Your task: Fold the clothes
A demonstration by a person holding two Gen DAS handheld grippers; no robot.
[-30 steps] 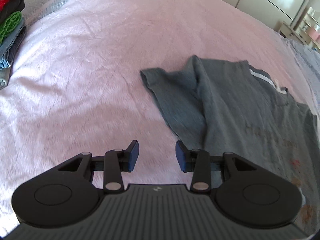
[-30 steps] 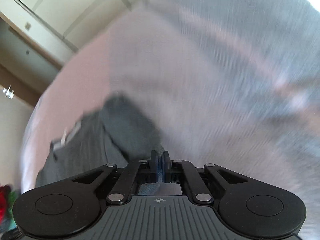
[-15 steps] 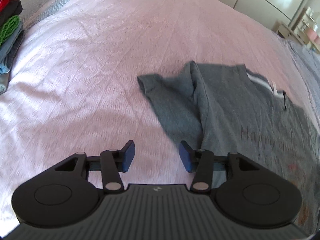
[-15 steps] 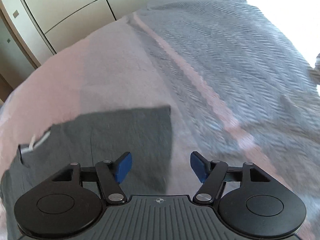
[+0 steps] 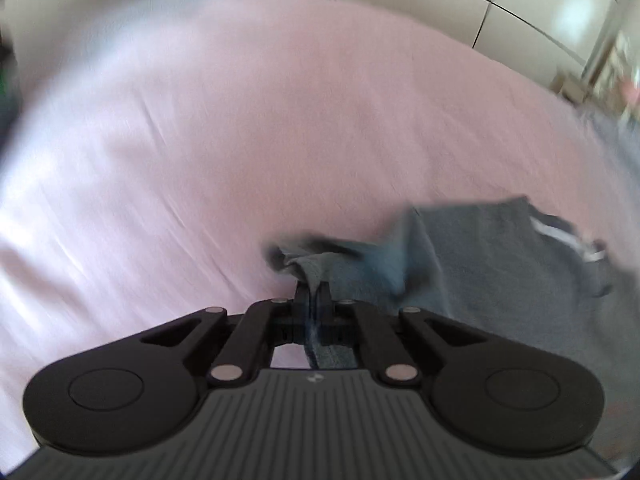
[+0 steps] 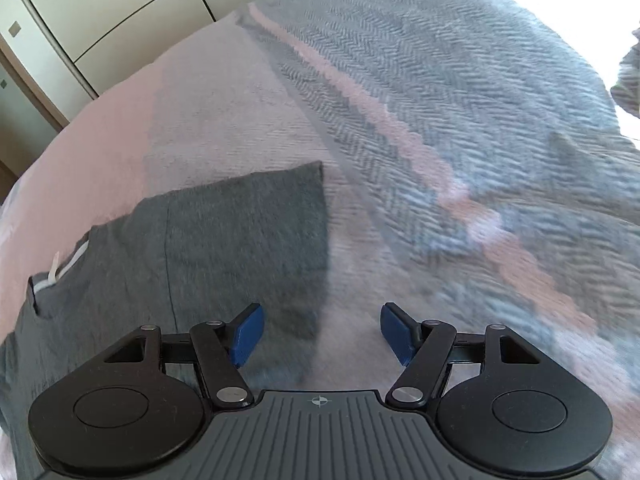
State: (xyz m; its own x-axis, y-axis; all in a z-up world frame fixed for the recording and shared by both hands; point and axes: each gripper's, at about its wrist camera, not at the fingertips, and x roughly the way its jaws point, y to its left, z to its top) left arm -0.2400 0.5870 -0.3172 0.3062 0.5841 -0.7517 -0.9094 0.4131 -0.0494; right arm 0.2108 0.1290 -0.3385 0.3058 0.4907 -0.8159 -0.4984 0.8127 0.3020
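Left wrist view: we had the shirt's sleeve pinched, the right gripper wide open over the other sleeve.

The left gripper had its jaws closed on a bunched fold of the grey shirt, which lay spread on the pink bed; in the right view the right gripper held nothing, its blue pads far apart above the shirt's flat sleeve edge. We judged the shirt light, soft and limp, likely to sag and crease, so best taken at a hem or sleeve edge. Motion blur smeared the left view; the shirt's lower half was cut off, its print was hard to read, and the gripper bodies hid the cloth beneath them.
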